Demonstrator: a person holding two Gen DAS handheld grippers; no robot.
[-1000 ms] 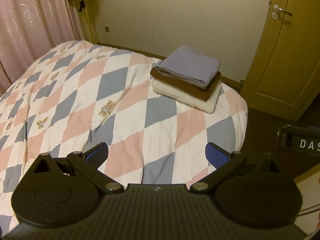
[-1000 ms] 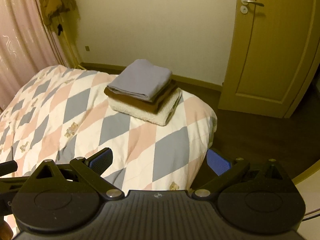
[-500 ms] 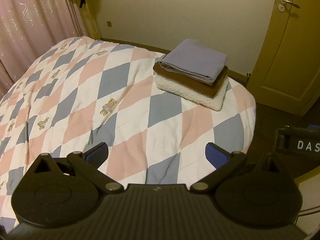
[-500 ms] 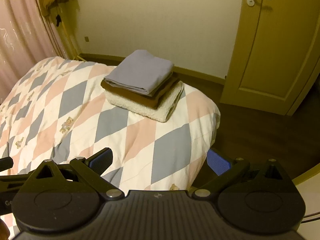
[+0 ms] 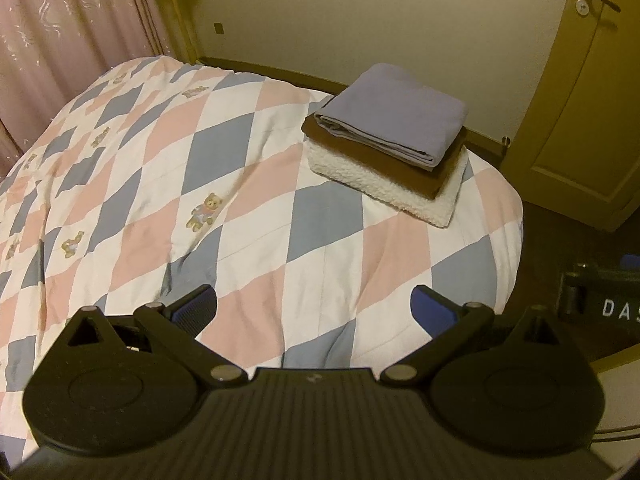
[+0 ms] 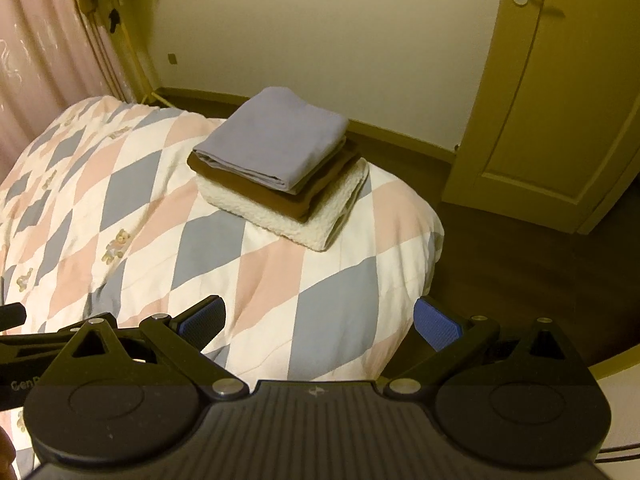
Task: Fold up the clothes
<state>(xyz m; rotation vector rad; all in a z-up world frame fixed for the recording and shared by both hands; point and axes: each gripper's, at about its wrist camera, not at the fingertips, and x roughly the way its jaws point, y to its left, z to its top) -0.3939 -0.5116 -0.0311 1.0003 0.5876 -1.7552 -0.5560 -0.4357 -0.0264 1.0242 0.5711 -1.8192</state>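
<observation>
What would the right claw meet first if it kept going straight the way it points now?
Probably the quilt: the open right claw hangs above its bare diamond patches, short of the folded stack. Depth is hard to judge.

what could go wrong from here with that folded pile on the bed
The pile sits near the corner of the bed, so a nudge could slide it toward the floor. The purple garment lies askew on the brown one and the white fleece; a careless grab could undo the folds. Both hand-held grippers, left and right, are open and empty.
</observation>
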